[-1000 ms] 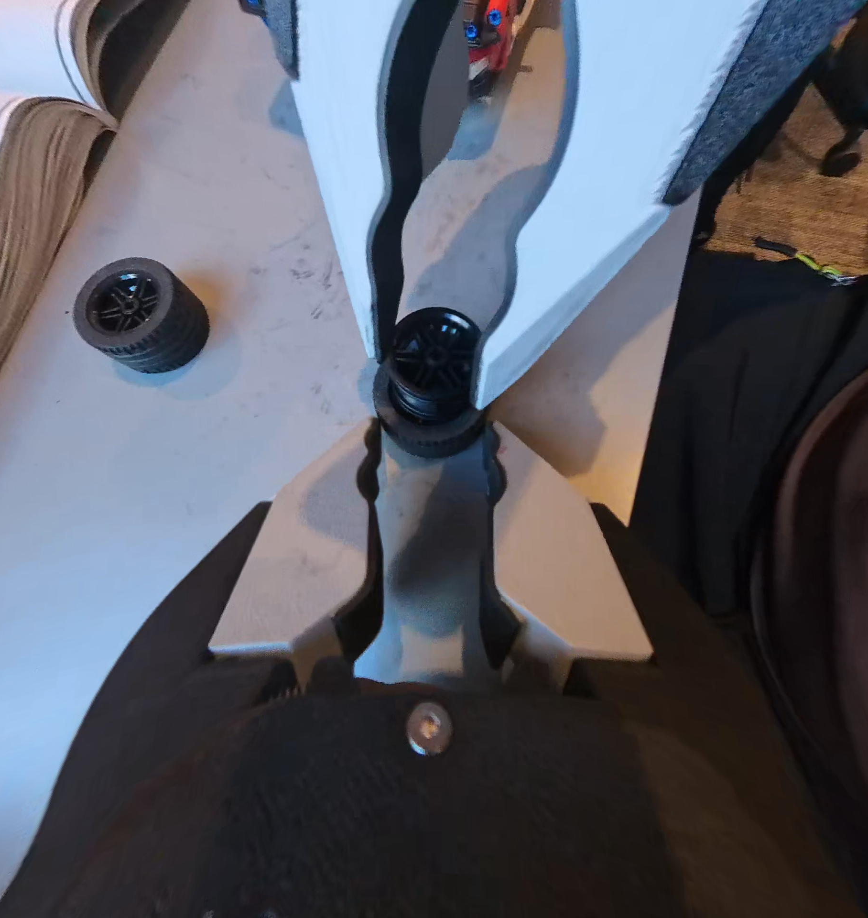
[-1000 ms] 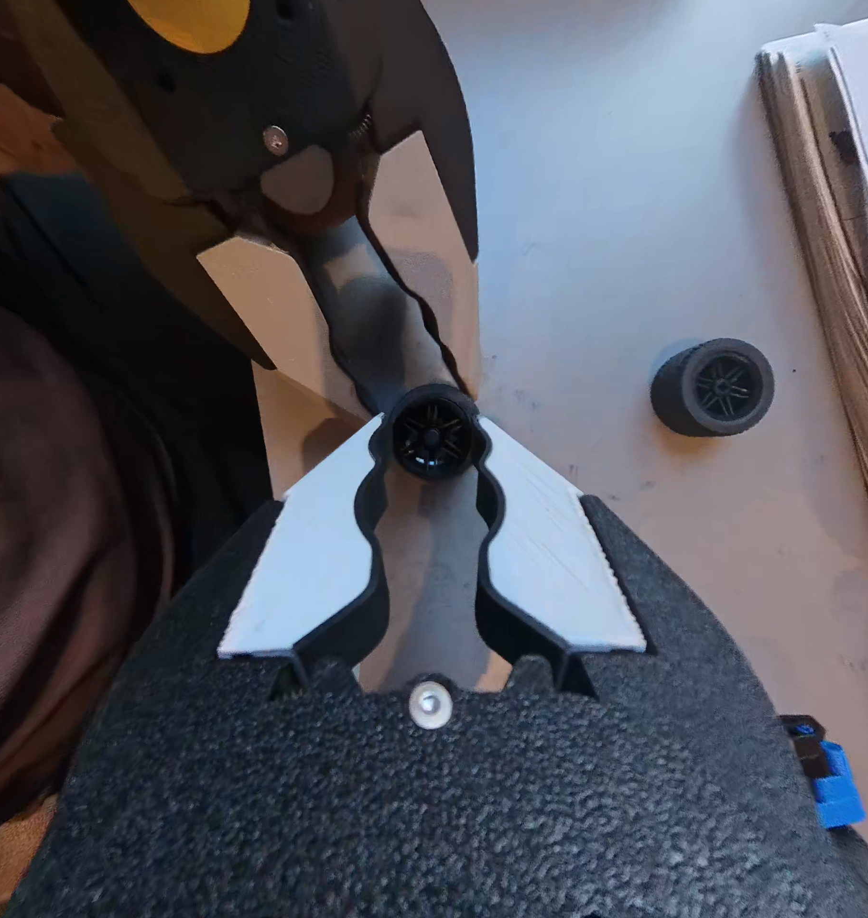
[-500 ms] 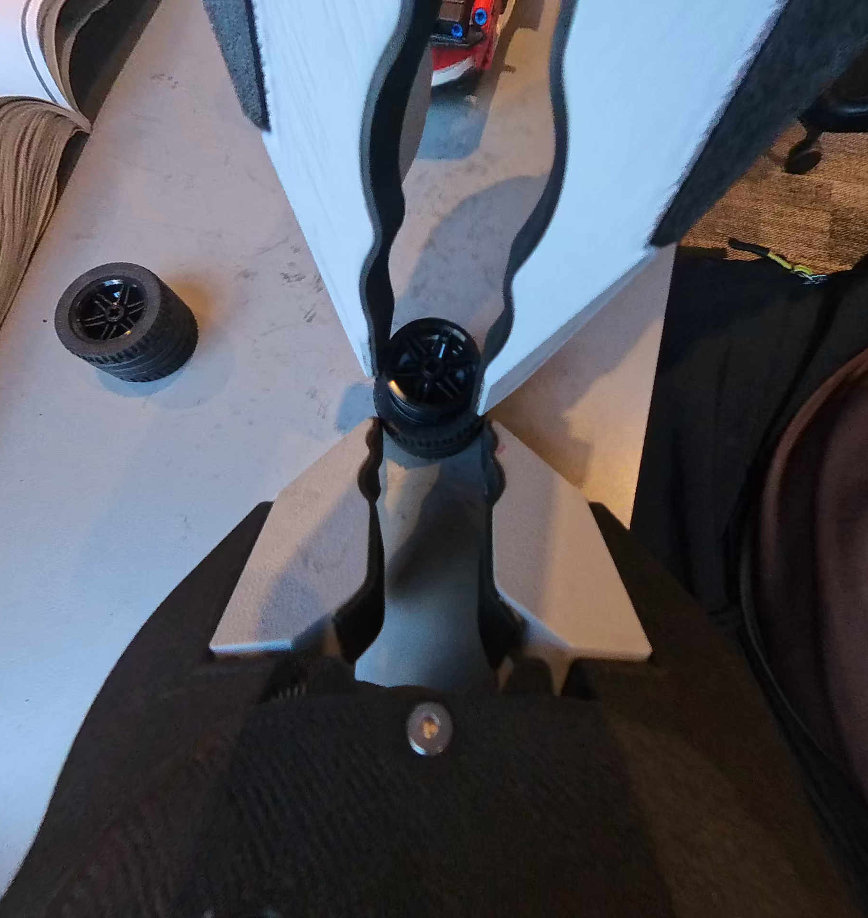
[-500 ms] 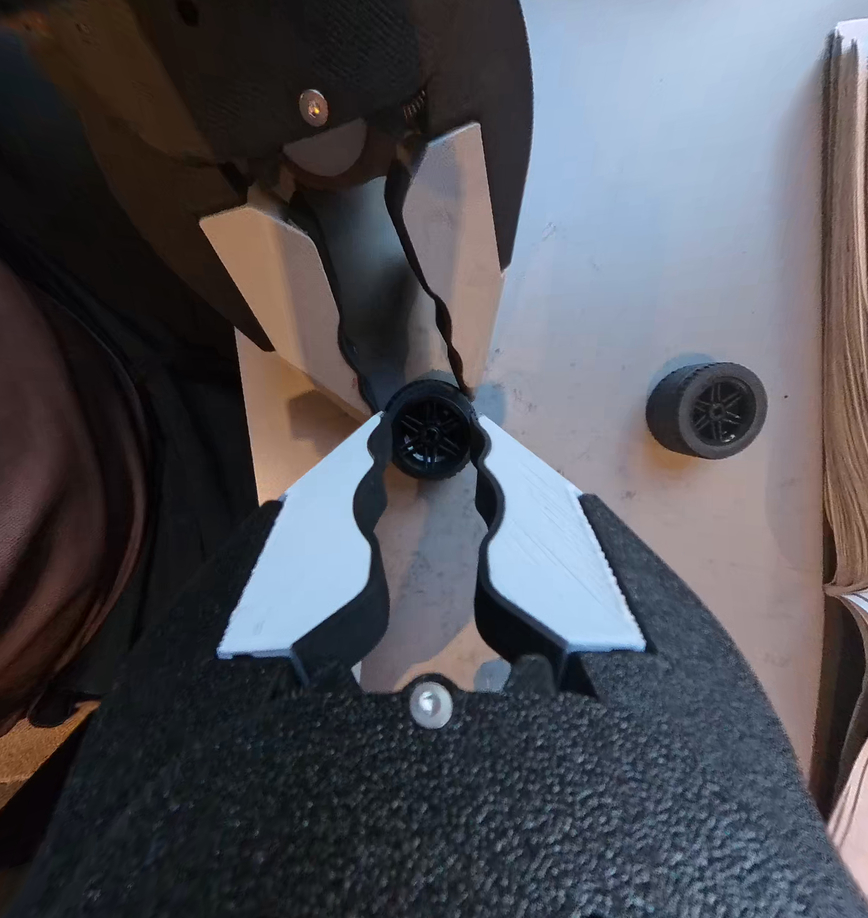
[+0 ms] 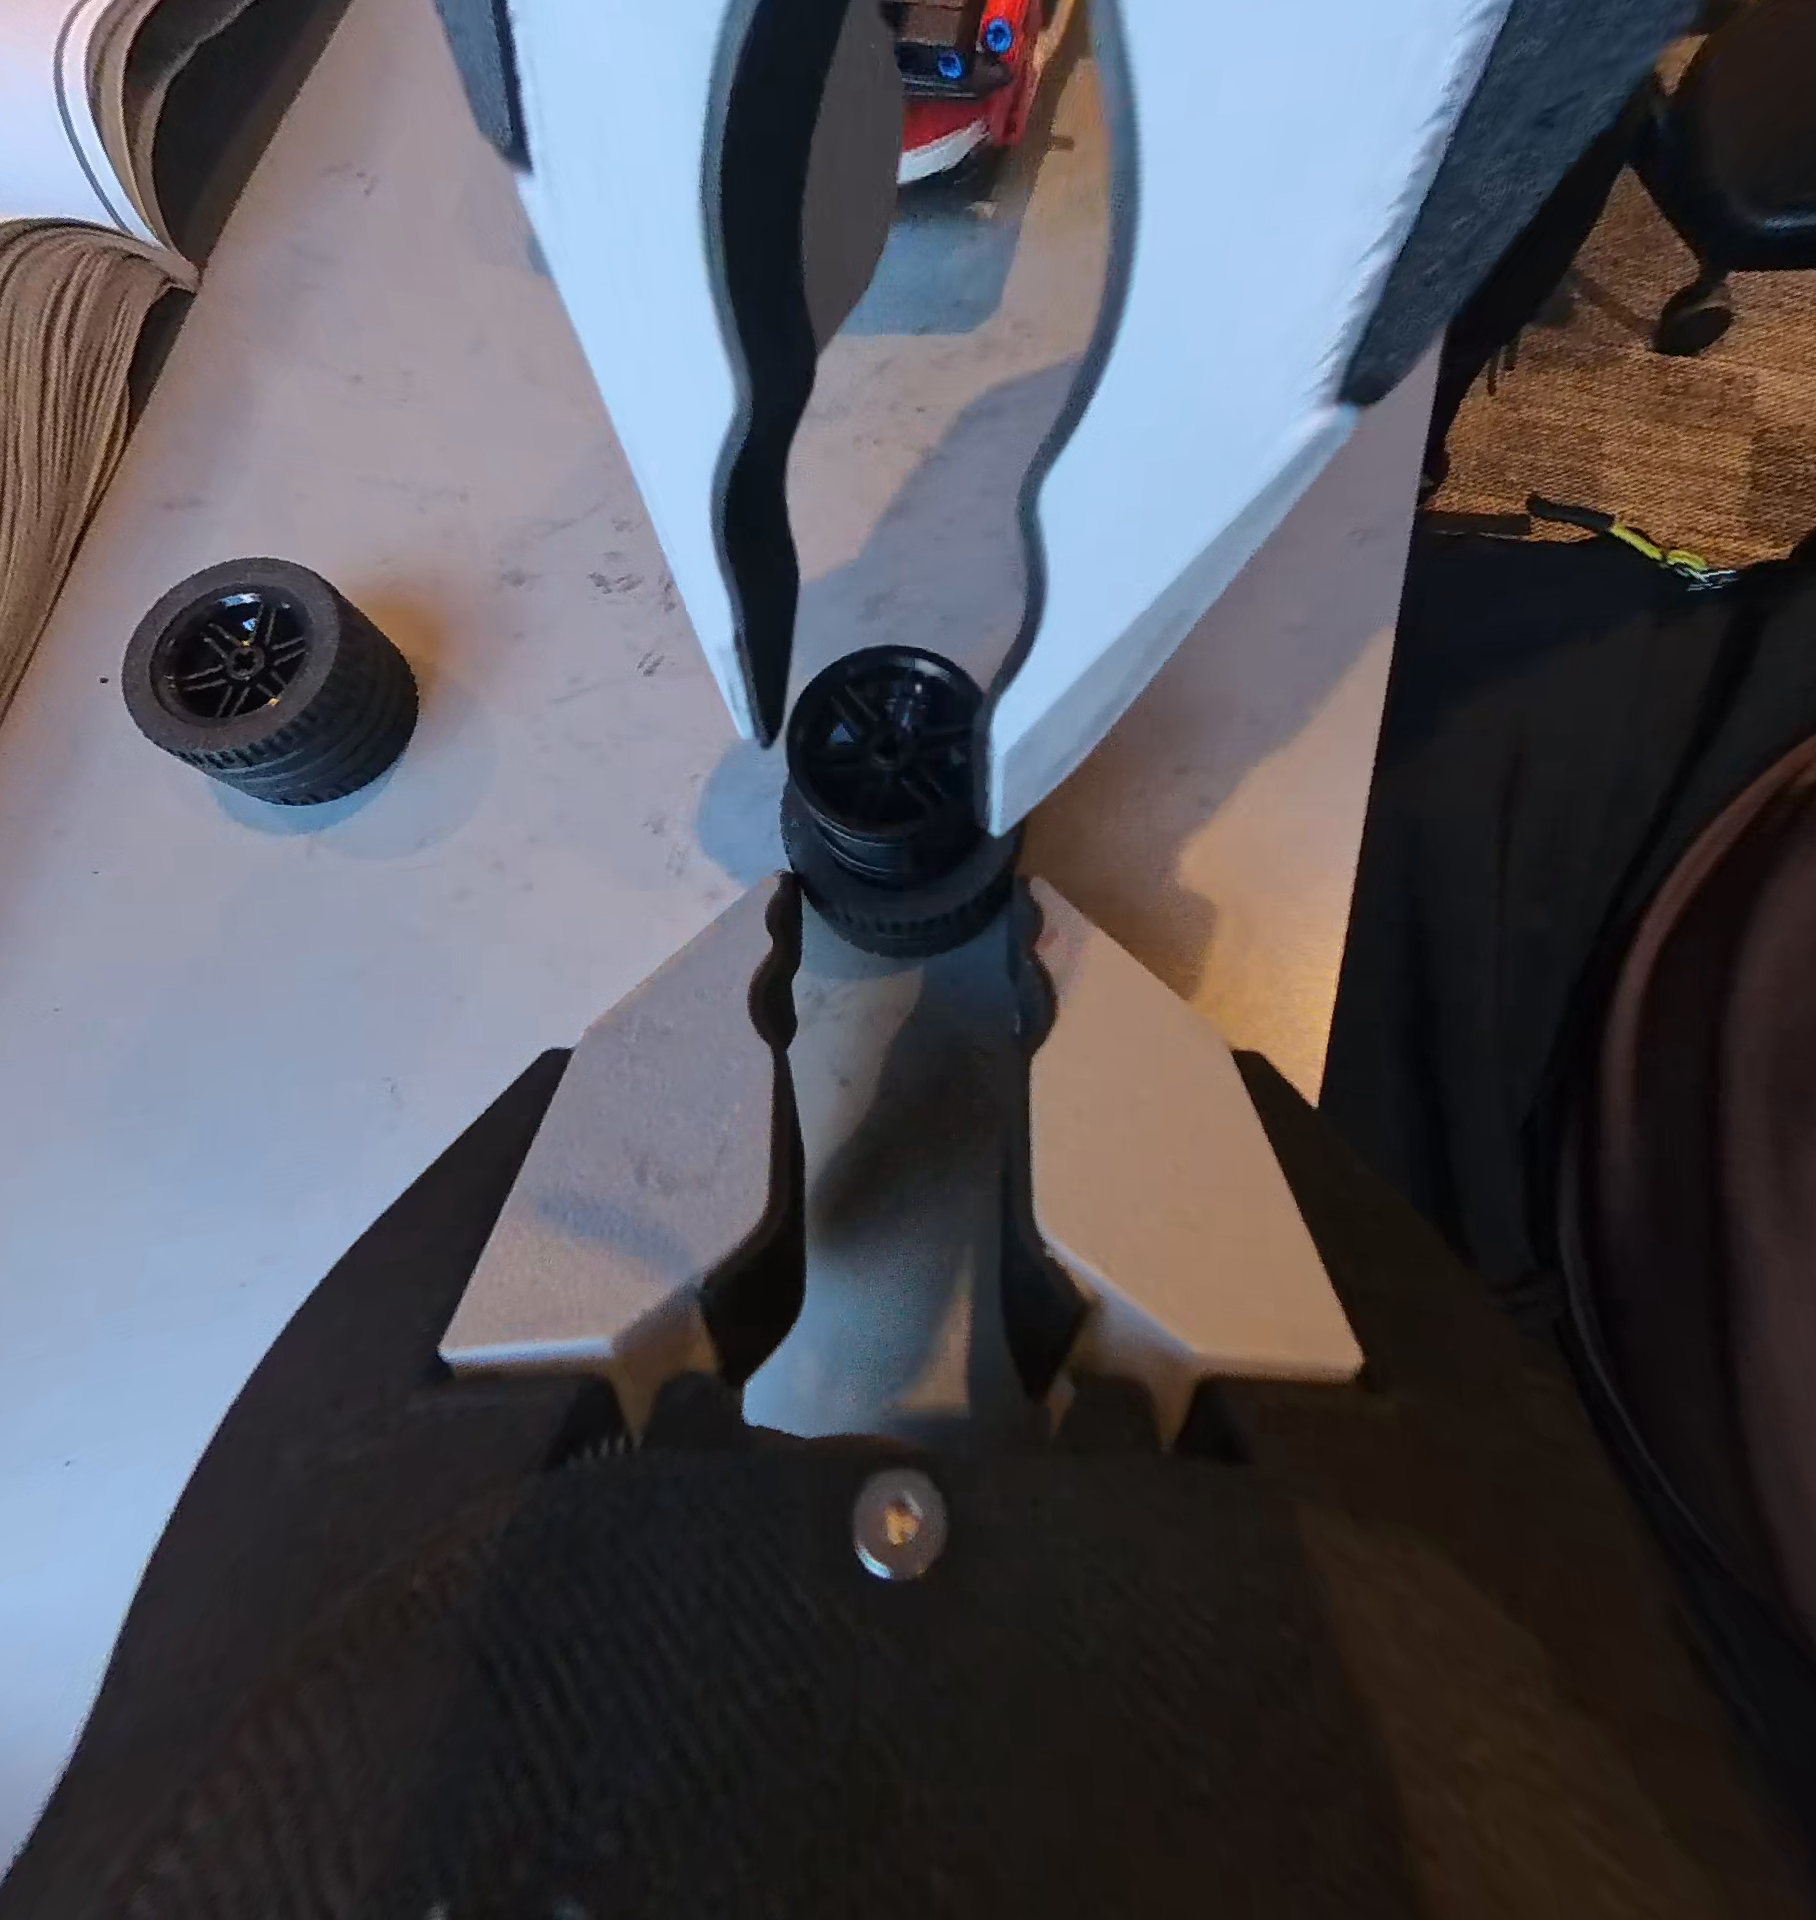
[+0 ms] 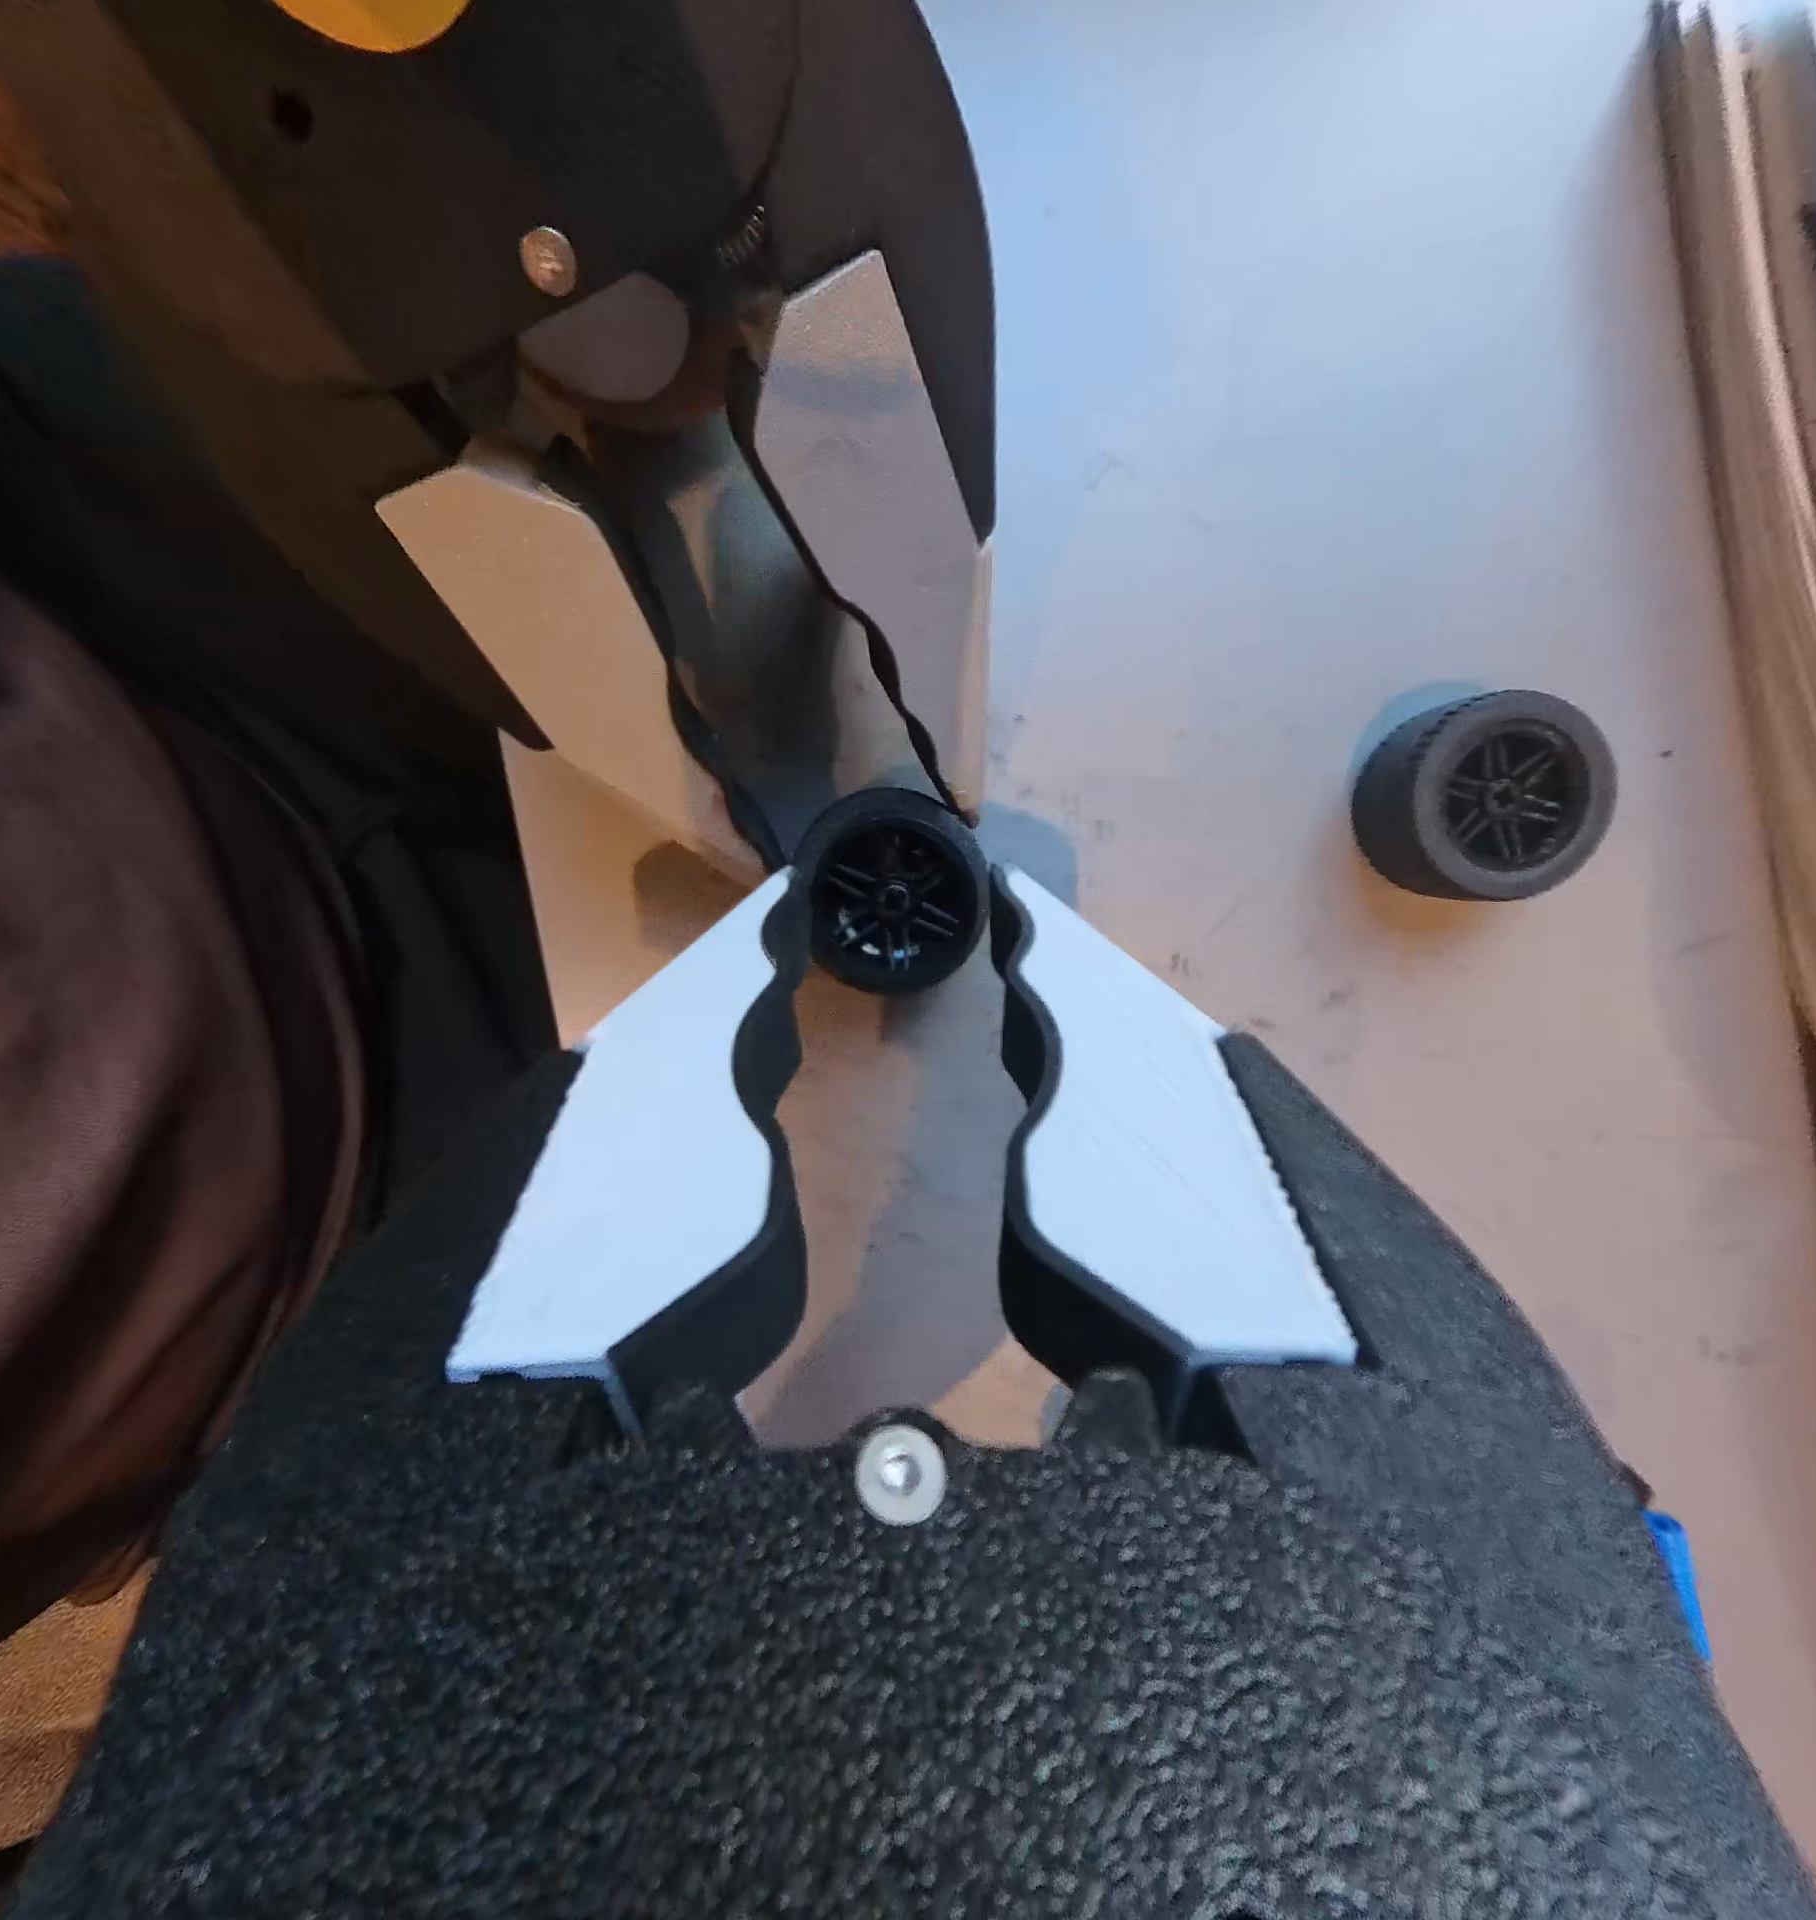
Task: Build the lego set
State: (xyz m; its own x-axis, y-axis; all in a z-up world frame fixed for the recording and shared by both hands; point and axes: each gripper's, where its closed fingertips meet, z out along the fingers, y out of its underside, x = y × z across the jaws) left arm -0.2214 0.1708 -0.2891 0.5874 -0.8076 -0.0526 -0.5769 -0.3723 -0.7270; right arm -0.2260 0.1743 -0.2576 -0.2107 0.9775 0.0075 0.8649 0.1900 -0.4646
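Bench notes, wheel stage.

- Landmark: the finished black wheel, tyre on spoked rim (image 5: pixel 265 681), lying on its side on the pale scuffed tabletop (image 5: pixel 364 436). That one counts as done.
- My left gripper (image 5: pixel 899 904) is pinched on a black ribbed rubber tyre (image 5: pixel 899 933), held in the air to the right of the finished wheel and nearer my body.
- My right gripper (image 6: pixel 899 914) comes in from the opposite side around a black plastic spoked rim (image 5: pixel 883 743). One white finger touches it. At the other finger I see a thin gap, so I cannot tell whether this claw is really clamping it.
- The rim's far end is inside the tyre, but most of its barrel shows outside. I judge it partly seated, with more pressing needed.
- Beyond the finished wheel, farther from me, stands a red brick-built model (image 5: pixel 951 114), mostly hidden by my right claw. I cannot tell how complete it is.
- On the finished wheel's other side is a thick stack of paper pages (image 5: pixel 31 416).

Tally, as a judgement: one wheel made, a second half-joined, and mounting on the model not yet started.
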